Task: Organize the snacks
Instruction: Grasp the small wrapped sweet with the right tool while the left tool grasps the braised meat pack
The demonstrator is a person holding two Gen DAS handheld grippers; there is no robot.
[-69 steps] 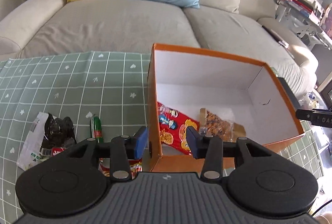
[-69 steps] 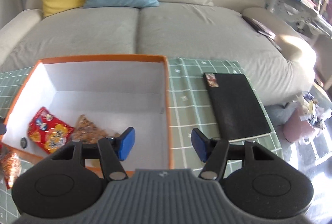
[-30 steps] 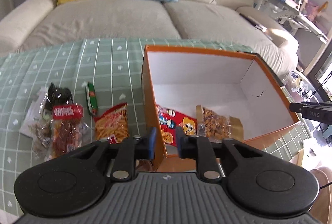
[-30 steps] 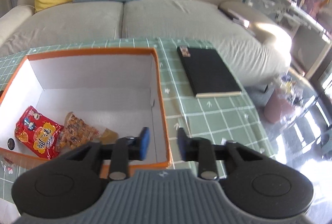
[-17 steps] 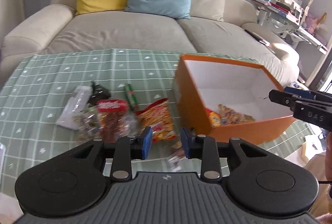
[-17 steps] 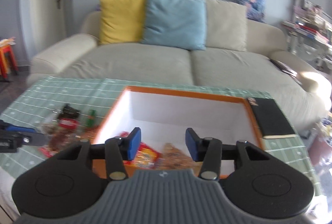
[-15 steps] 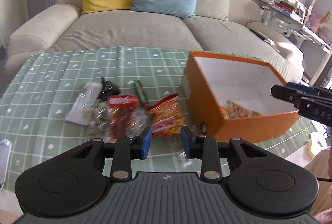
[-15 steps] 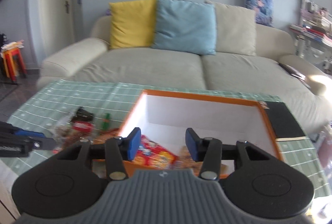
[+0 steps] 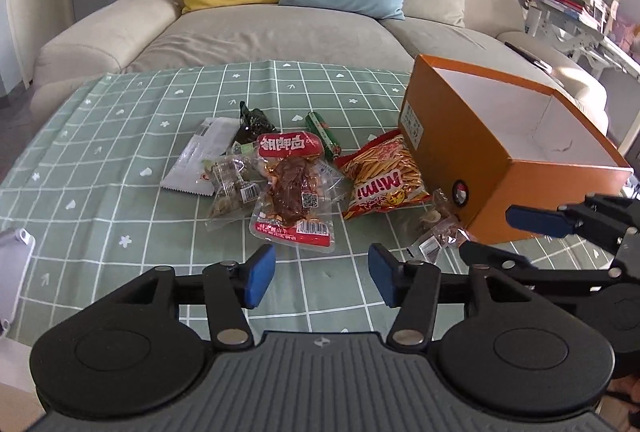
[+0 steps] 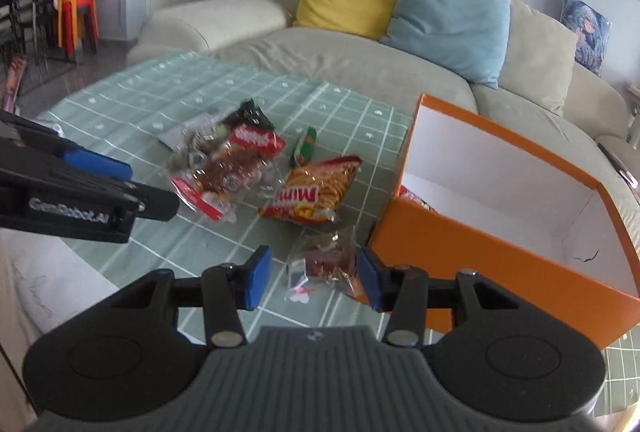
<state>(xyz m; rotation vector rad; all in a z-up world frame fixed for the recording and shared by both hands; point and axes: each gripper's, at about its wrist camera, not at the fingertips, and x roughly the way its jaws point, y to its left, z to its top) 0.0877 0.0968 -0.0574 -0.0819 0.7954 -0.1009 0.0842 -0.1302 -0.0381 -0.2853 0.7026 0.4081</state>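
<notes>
An orange box [image 9: 452, 140] with a white inside stands at the right of the green checked table. Left of it lie several snack packs: a red Mimi bag [image 9: 384, 176], a red-topped clear meat pack [image 9: 292, 188], a green stick [image 9: 322, 130], a white pack [image 9: 200, 156] and a small clear pack [image 9: 438, 232] by the box corner. My left gripper [image 9: 322, 274] is open and empty, just short of the meat pack. My right gripper [image 10: 310, 276] is open and empty, with the small clear pack [image 10: 326, 260] showing between its fingers. The box [image 10: 480, 244] holds a red pack at its near left corner.
A beige sofa [image 9: 280, 32] with yellow, blue and beige cushions runs behind the table. A white object [image 9: 12, 260] lies at the table's left edge. Orange stools [image 10: 76, 16] stand far left. The table's near edge is close below both grippers.
Both grippers have pulled back from the box rim and swung left to face the loose snacks. Both sets of jaws, nearly shut a second ago, stand wide apart.
</notes>
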